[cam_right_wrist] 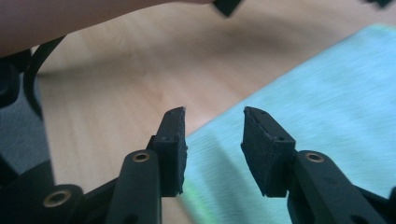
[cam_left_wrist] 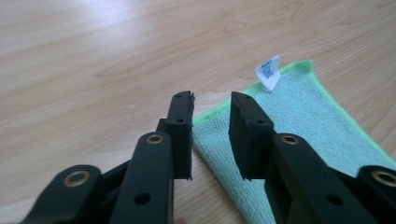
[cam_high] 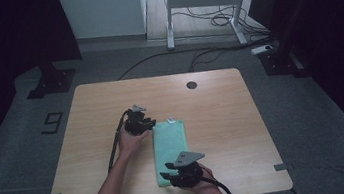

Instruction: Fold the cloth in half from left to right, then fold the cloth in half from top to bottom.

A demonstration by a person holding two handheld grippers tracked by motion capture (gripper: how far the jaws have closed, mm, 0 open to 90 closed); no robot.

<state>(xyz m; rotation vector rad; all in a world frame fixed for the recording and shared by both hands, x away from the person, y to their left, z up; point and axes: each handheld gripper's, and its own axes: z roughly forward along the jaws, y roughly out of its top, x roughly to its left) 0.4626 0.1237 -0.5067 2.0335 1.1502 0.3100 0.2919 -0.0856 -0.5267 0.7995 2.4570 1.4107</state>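
A green microfibre cloth, folded into a long strip, lies flat in the middle of the wooden table. A white label sticks out at its far end. My left gripper hovers at the cloth's far left corner. In the left gripper view its jaws stand apart above the cloth's edge, near the label, and grip nothing. My right gripper sits at the near left corner. Its jaws are apart just over the cloth, with nothing pressed between them.
A round cable hole sits near the table's far edge. Behind the table stand a white desk frame, loose cables on the floor and black stand bases. Bare wood lies to the right of the cloth.
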